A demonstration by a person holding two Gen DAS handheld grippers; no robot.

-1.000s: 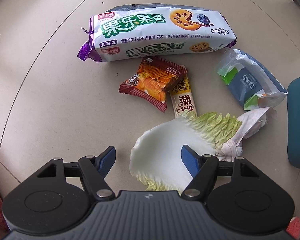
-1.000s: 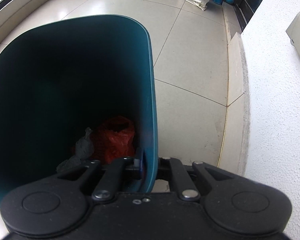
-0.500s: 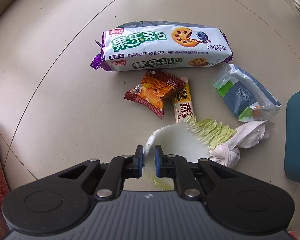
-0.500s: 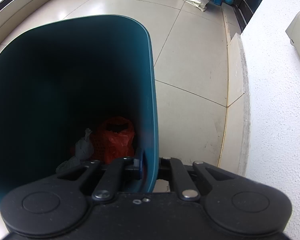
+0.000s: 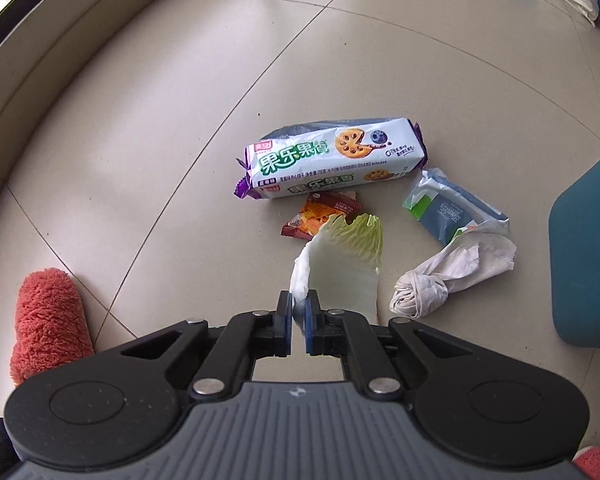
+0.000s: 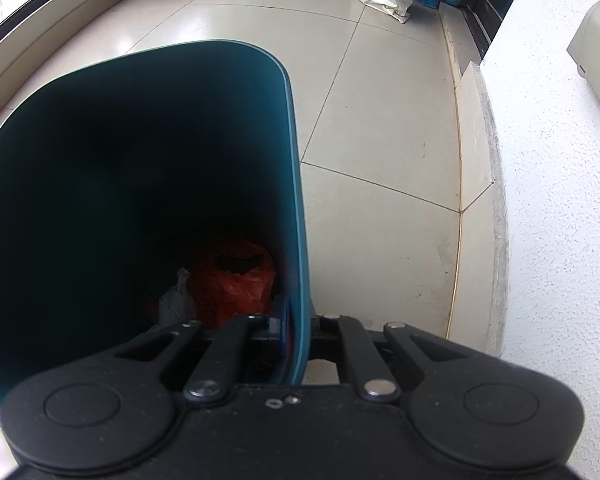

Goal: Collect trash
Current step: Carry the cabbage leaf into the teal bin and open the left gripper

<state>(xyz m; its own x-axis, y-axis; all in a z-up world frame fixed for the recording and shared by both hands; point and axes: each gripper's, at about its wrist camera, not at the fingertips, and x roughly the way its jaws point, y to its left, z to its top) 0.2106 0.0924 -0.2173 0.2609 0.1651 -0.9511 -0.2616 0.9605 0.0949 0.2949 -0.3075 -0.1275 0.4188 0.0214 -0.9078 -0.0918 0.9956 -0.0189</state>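
The left tongs (image 5: pixel 298 320) are closed to a narrow gap on the white stalk edge of a cabbage leaf (image 5: pixel 340 260), which is held clear of the floor with its green tip pointing away. The right tongs (image 6: pixel 298 332) are clamped across the near wall of the teal bin (image 6: pixel 290 160), one finger inside, one outside.

Progress is judged as partial. Inside the bin, at the bottom near the gripped wall, a red plastic bag (image 6: pixel 236 276) and a pale crumpled piece (image 6: pixel 178 300) are already seen. The leaf is lifted but not yet deposited.

Relative to the leaf, the remaining items are placed as follows: a knotted white tissue wad (image 5: pixel 448 280) just to its right; a small orange snack packet (image 5: pixel 320 216) just beyond, partly hidden by the leaf tip; a blue-grey wipes pouch (image 5: pixel 452 212) beyond and to the right; a long white biscuit wrapper (image 5: pixel 332 160) farther off. At least four pieces are left.

The surface is a glossy beige tiled floor (image 5: pixel 140 160) with thin joints. A red fluffy item (image 5: pixel 48 320) lies to the left. A low curved sill below a window is seen at the far left, a rough white wall (image 6: pixel 560 200) to the right, and bags and clutter at the far end.
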